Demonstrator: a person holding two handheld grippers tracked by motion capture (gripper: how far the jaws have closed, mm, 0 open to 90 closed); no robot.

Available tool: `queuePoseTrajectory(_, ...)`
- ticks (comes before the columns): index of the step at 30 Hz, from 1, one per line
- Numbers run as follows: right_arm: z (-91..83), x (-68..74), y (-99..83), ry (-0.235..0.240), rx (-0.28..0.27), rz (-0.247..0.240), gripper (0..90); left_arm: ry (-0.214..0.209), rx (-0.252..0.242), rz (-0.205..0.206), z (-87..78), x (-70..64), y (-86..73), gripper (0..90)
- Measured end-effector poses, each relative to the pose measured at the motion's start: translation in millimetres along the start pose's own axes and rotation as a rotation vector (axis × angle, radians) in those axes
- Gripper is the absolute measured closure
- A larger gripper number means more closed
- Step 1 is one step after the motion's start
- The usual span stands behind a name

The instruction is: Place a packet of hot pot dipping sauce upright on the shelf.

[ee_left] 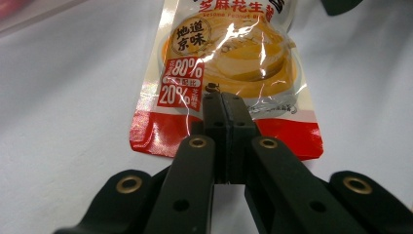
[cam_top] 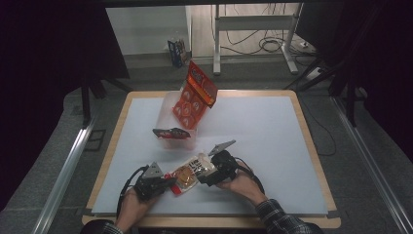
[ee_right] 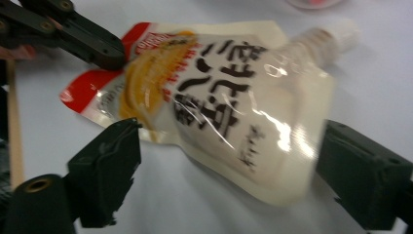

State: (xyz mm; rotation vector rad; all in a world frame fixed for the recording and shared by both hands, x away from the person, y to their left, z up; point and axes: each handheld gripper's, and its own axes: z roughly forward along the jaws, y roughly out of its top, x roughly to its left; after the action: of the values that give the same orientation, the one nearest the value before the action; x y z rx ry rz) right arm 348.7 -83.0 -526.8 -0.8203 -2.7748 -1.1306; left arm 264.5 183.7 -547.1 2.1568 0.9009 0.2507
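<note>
On the white table point(cam_top: 253, 146) near our front edge, a spouted sauce pouch point(cam_top: 189, 174) lies between our two tools. Our left gripper point(ee_left: 225, 105) pinches the pouch's red bottom edge, jaws closed on it. Our right gripper point(ee_right: 229, 161) straddles the pouch's upper part, jaws spread wide. Behind stands a clear bin point(cam_top: 168, 105) with an orange packet point(cam_top: 194, 97).
</note>
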Motion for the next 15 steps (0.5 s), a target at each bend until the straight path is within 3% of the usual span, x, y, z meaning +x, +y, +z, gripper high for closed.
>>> queuePoseTrajectory(4, 6.0, 1.4, 2.9, 0.021, -0.006, 0.027, 15.1, 0.005, 0.000, 0.002, 0.1, -0.6, 0.1, 90.0)
queuePoseTrajectory(11, 8.0, -1.0, 15.2, 0.105, -0.069, 0.105, 26.5, 0.004, 0.001, -0.002, 0.2, -0.7, 0.4, 90.0)
queuePoseTrajectory(13, 10.2, 0.8, 20.7, 0.131, -0.067, 0.111, 31.2, 0.008, 0.002, 0.000, 0.0, -1.1, 0.4, 90.0)
queuePoseTrajectory(15, 14.9, 4.6, 25.3, 0.127, -0.041, 0.101, 36.2, 0.009, 0.002, 0.000, 0.0, -1.3, 0.2, 90.0)
